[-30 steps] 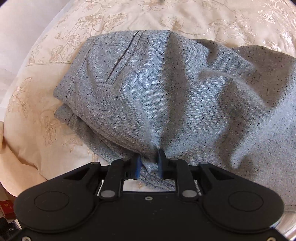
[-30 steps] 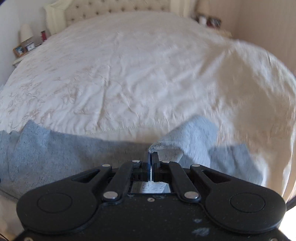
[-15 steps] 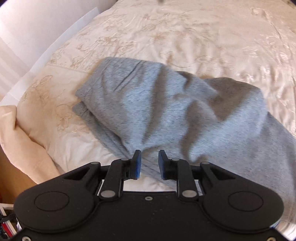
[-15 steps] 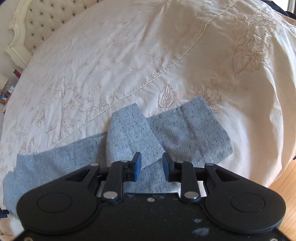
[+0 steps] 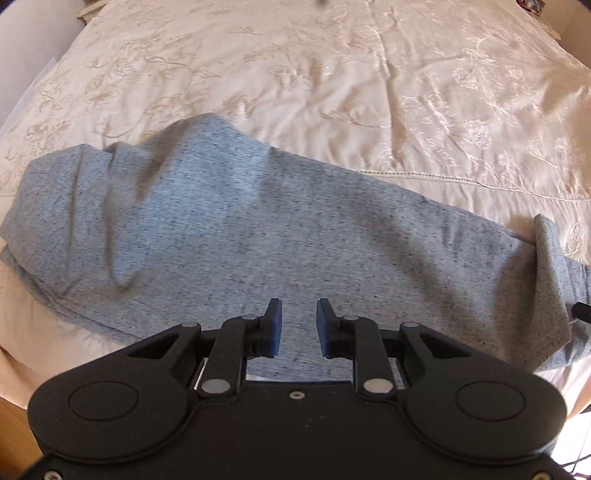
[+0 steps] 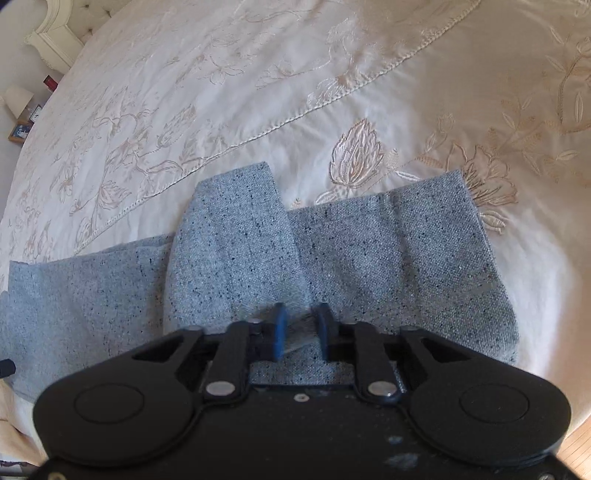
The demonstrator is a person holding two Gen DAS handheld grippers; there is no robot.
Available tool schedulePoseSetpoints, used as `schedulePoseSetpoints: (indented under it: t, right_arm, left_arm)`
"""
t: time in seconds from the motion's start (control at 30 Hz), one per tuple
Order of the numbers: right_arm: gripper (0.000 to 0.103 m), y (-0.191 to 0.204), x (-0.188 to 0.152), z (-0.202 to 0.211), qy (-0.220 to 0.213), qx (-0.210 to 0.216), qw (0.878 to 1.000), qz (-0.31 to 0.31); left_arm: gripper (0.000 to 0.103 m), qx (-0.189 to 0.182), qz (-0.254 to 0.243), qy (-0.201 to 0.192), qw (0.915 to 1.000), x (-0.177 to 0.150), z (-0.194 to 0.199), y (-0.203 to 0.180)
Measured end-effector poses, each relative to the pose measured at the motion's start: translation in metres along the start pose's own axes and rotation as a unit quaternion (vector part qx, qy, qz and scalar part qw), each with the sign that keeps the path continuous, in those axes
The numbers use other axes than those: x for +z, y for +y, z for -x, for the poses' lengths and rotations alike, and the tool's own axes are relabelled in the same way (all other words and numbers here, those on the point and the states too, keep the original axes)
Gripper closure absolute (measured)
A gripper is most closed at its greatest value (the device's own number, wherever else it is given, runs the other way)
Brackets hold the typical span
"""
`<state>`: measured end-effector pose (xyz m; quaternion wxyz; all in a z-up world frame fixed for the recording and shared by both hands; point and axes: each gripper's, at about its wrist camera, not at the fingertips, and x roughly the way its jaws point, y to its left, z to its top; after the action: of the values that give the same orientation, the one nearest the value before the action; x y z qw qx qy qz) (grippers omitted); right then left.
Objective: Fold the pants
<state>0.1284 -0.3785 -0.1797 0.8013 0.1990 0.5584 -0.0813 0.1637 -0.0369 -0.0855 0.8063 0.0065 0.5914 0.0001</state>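
Grey speckled pants point(image 5: 236, 229) lie lengthwise along the near edge of a cream embroidered bedspread point(image 5: 332, 74). In the left wrist view the waist end bunches at the left and the legs run right. My left gripper point(image 5: 298, 328) is open and empty just above the middle of the pants. In the right wrist view the leg ends point(image 6: 399, 251) lie flat, with one cuff point(image 6: 236, 236) folded over. My right gripper point(image 6: 300, 330) is open over the leg fabric, holding nothing.
The bed's near edge falls away below the pants, with wooden floor point(image 6: 580, 446) at the lower right. A headboard point(image 6: 55, 33) and a bedside table with small items point(image 6: 22, 118) stand at the far left.
Both grippers let go of the pants and opened. The left pulled back and swung right over the middle of the pants; the right moved closer over the leg ends.
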Motion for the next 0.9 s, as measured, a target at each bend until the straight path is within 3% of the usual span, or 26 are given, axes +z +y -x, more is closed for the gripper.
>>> schedulePoseSetpoints:
  t: [0.2,0.3,0.37,0.43,0.5,0.6,0.77,0.9]
  right_arm:
    - [0.1,-0.023,-0.01,0.06,-0.041,-0.085,0.996,0.003]
    - [0.102,-0.05,-0.02,0.069,-0.021,-0.125,0.992,0.005]
    - [0.093,-0.064,-0.023,0.064,-0.001,-0.133,0.991,0.005]
    - [0.086,-0.076,-0.021,0.069,-0.015,-0.106,0.994,-0.019]
    - [0.074,-0.082,-0.014,0.08,-0.064,-0.06,0.995,-0.05]
    - [0.069,-0.077,0.007,0.072,-0.093,-0.023,0.995,-0.041]
    - [0.069,-0.069,0.041,0.03,-0.045,0.006,0.999,0.015]
    - [0.069,-0.059,0.05,0.001,-0.003,-0.005,0.998,0.054]
  left_arm:
    - [0.072,-0.005,-0.015,0.008,0.9998,-0.002,-0.012,-0.03]
    - [0.072,-0.002,-0.017,0.018,0.9997,-0.002,-0.017,-0.038]
    - [0.072,0.0,-0.017,0.017,0.9997,-0.004,-0.016,-0.041]
    - [0.072,0.004,-0.016,0.015,0.9998,-0.005,-0.013,-0.041]
    - [0.072,0.008,-0.01,0.013,0.9998,-0.007,-0.011,-0.039]
    - [0.072,0.017,0.003,0.015,0.9997,-0.011,-0.009,-0.034]
    - [0.072,0.029,0.033,0.017,0.9989,-0.015,-0.006,-0.021]
    - [0.072,0.037,0.046,0.016,0.9981,-0.013,-0.009,-0.018]
